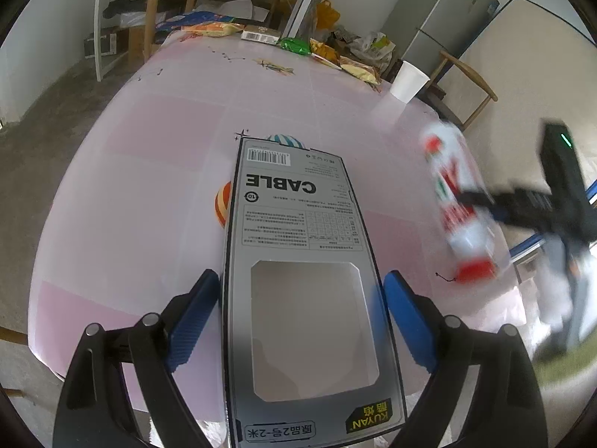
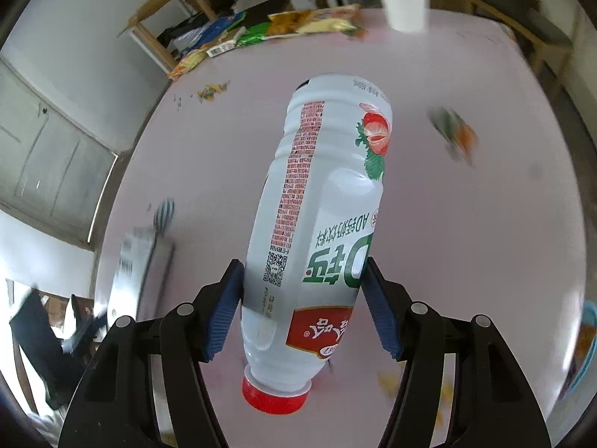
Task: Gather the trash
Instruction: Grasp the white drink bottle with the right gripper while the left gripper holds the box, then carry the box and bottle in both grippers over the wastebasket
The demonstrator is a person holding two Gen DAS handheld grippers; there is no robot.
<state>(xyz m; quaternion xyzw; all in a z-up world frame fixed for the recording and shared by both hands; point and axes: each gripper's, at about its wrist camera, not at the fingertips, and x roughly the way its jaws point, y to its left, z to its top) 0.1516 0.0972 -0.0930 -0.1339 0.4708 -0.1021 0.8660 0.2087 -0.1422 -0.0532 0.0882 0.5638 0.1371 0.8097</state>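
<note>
Left view alone shows cable box [image 1: 298, 261] print — bottle [image 2: 321, 231] blurred.

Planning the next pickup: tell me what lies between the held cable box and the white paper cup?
Left wrist view: only bare pink tablecloth lies between the cable box and paper cup.

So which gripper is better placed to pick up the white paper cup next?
Neither is free: the left gripper holds the grey cable box, the right gripper the white red-capped bottle. The white paper cup stands ahead of the right.
</note>
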